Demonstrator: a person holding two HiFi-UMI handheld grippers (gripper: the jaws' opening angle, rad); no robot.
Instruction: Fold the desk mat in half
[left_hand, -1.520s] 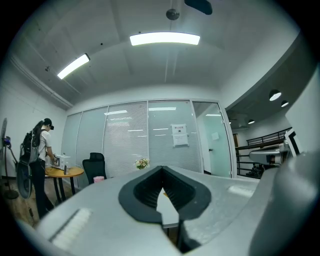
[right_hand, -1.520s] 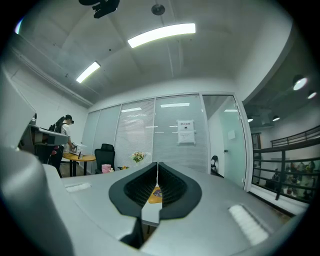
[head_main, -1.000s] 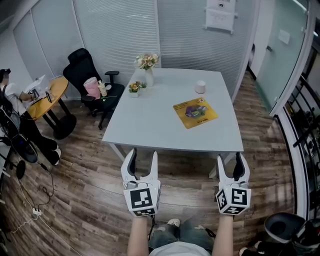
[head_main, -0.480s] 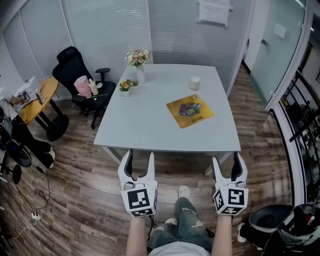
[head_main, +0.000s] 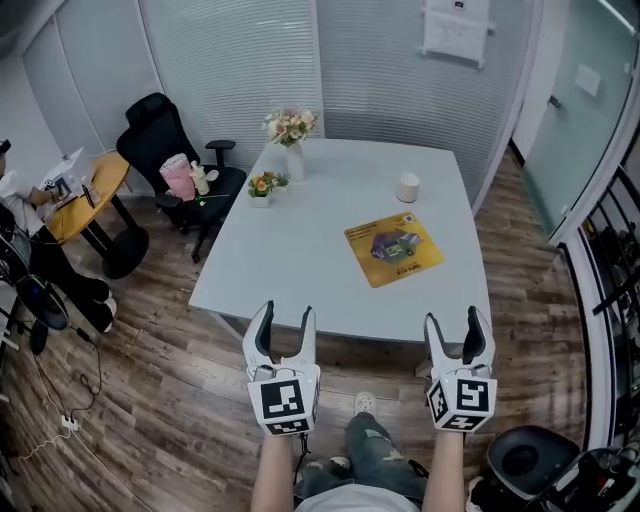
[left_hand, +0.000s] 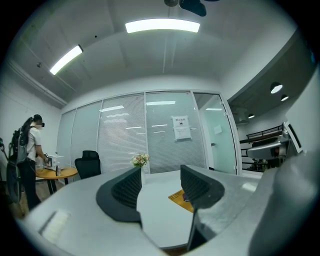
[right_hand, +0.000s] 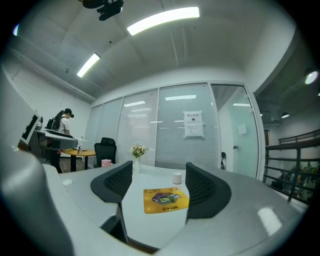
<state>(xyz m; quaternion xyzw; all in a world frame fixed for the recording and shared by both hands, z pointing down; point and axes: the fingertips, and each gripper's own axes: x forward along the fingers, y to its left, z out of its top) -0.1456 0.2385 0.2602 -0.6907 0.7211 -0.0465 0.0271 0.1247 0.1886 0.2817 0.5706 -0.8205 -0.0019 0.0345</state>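
Observation:
A yellow desk mat (head_main: 394, 249) with a purple picture lies flat on the right half of the pale grey table (head_main: 300, 270). In the right gripper view the desk mat (right_hand: 165, 199) shows between the jaws, far off. Only a corner of the desk mat (left_hand: 176, 198) shows in the left gripper view. My left gripper (head_main: 284, 323) hangs open in front of the table's near edge, holding nothing. Off to the right, my right gripper (head_main: 454, 327) is open too, empty, at the near right corner.
A vase of flowers (head_main: 292, 137), a small flower pot (head_main: 265, 185) and a white cup (head_main: 407, 187) stand at the table's far side. A black office chair (head_main: 175, 160) and a round wooden table (head_main: 88, 190) are to the left. A person (left_hand: 27, 150) stands there.
The view has shifted a little back toward the table; the table and mat sit slightly lower and further right in the head view. Both grippers stay open and empty at the near edge.

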